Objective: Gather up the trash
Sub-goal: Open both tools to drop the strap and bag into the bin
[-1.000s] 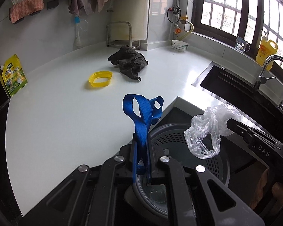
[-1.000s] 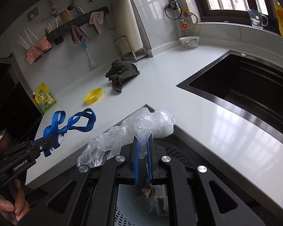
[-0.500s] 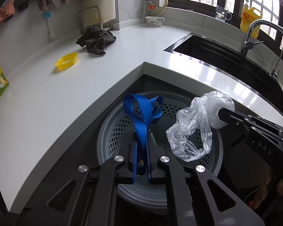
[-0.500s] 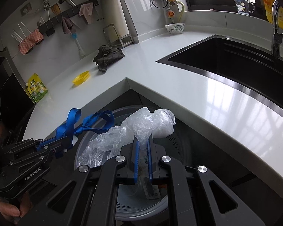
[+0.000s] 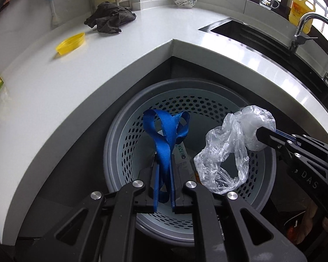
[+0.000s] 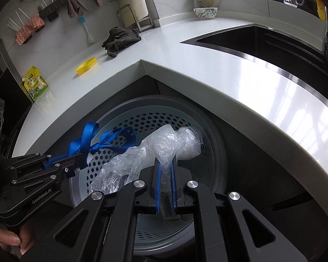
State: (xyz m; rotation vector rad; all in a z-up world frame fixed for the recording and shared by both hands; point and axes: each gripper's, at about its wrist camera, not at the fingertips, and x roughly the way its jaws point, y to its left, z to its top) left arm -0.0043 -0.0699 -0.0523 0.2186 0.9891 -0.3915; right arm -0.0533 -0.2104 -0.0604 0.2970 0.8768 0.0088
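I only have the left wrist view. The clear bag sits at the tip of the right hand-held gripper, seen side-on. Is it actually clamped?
Observer: Yes. The right wrist view shows the plastic bag pinched between the blue pads of the right hand-held gripper, above the bin.
Operator: The bag's tail seems to overlap my left linkage. Are they touching?
Observer: No. From the right side, the tail hangs toward the left hand-held gripper, which holds the blue ribbon, but a strip of perforated bin wall shows between them.
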